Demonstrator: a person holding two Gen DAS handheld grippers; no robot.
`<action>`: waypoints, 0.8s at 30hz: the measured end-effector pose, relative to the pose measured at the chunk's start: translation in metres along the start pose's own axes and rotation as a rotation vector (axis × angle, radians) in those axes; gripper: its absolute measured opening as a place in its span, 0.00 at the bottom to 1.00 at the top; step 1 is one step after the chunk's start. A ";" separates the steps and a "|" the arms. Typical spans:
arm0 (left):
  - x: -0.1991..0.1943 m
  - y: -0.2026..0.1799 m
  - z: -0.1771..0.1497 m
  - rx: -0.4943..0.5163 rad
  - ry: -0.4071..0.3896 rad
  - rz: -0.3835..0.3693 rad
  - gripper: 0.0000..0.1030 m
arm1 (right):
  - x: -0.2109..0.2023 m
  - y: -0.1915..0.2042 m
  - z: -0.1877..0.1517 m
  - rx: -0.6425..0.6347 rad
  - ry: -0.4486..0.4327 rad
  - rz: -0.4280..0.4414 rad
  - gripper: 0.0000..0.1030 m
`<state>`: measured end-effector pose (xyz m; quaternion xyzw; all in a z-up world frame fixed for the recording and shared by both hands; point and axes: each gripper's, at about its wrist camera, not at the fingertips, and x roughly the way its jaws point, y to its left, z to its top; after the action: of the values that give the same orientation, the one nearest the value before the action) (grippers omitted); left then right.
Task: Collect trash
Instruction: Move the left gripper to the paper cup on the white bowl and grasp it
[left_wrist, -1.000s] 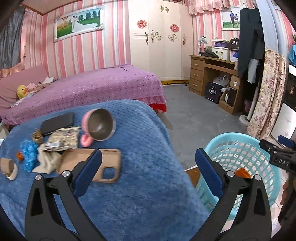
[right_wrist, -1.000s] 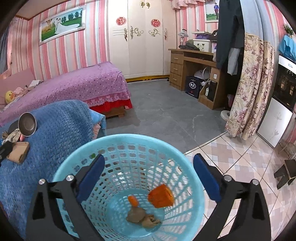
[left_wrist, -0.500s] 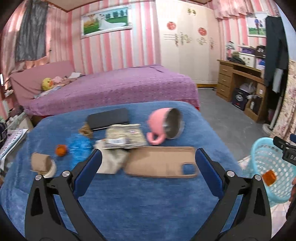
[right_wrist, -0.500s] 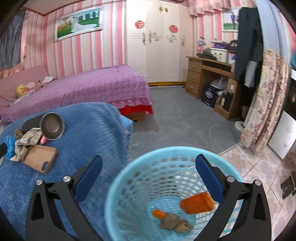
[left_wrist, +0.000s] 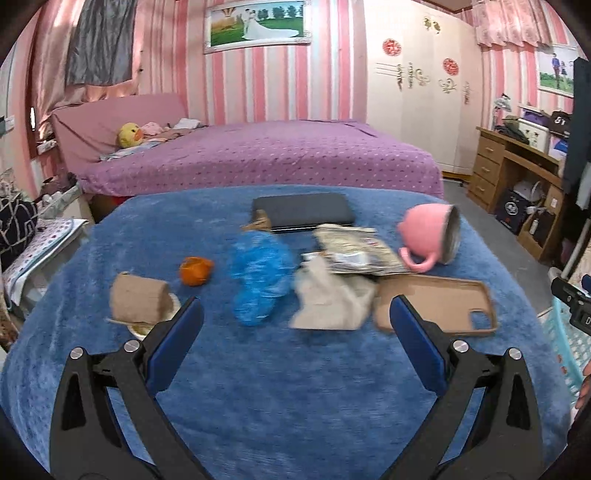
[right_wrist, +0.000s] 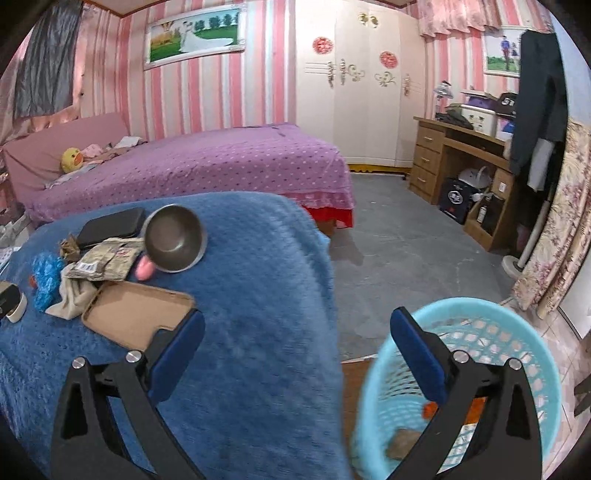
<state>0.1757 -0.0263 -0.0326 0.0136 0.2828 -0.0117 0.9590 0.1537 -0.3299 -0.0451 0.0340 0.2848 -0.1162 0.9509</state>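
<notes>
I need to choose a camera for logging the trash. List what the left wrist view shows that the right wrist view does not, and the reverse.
Left wrist only: the small orange peel scrap on the blue blanket and the whole brown paper roll.

Right wrist only: the inside of the light blue plastic basket, with orange scraps at the bottom.

Both: the crumpled blue plastic bag, tipped pink metal mug, tan phone case, and an open, empty claw.
</notes>
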 end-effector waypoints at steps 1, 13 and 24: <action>0.002 0.008 -0.001 -0.004 0.003 0.011 0.95 | 0.001 0.006 0.000 -0.012 0.001 0.001 0.95; 0.032 0.089 -0.006 -0.096 0.078 0.111 0.94 | 0.018 0.062 -0.001 -0.074 0.031 0.027 0.95; 0.067 0.150 -0.006 -0.168 0.161 0.161 0.93 | 0.035 0.094 0.001 -0.094 0.051 0.034 0.96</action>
<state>0.2333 0.1226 -0.0714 -0.0433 0.3568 0.0902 0.9288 0.2052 -0.2455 -0.0634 -0.0028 0.3132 -0.0853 0.9458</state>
